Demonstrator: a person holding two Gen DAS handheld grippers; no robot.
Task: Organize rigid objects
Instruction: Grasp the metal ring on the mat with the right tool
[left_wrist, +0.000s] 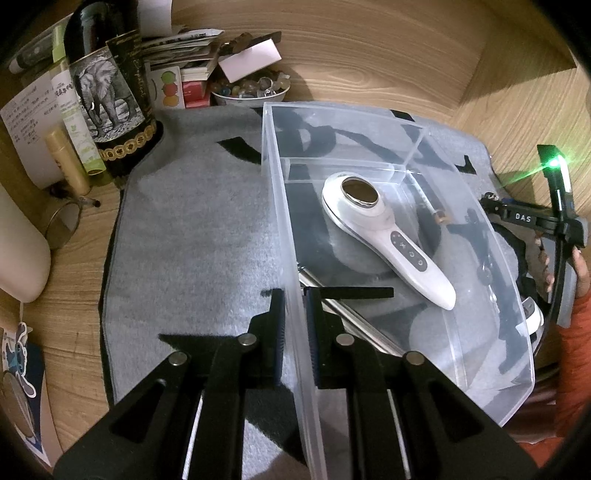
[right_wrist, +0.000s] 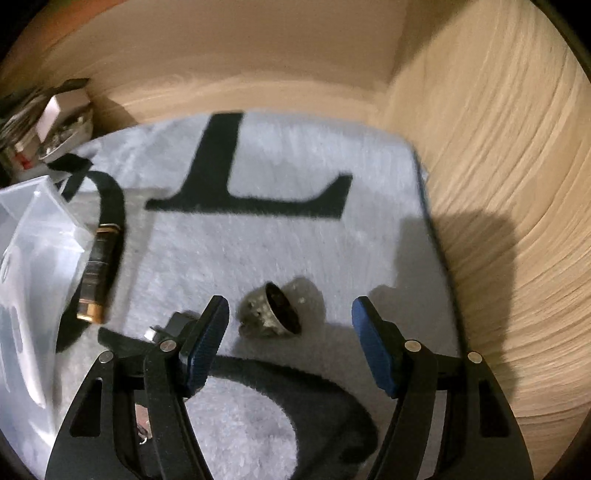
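The left tongs (left_wrist: 294, 325) are clamped on the near wall of a clear plastic box (left_wrist: 461, 362), one finger outside the wall and one inside it. Within the box a white handheld device (left_wrist: 384, 236) with a round metal head and a grey button strip lies flat on the floor of the large compartment, its handle pointing toward the tongs. Beneath it a slim metal rod (left_wrist: 354, 317) lies along the bottom, and a thin pen-like item (left_wrist: 432, 208) lies near the divider.

The right tongs (right_wrist: 290, 332) stand wide apart with nothing between the blue pads. Just beyond them, on the grey mat (right_wrist: 295, 240) with large black letters, lies a small dark cup-shaped object (right_wrist: 271, 312) tipped on its side; the blur hides what it is, possibly a cap. To its left a black tube with gold ends (right_wrist: 98, 273) lies on the mat beside the box corner.

The mat covers a wooden tabletop (left_wrist: 369, 55). At the far left stand a dark bottle with an elephant label (left_wrist: 107, 92), a bowl of beads (left_wrist: 249, 92) and stacked papers (left_wrist: 177, 44).
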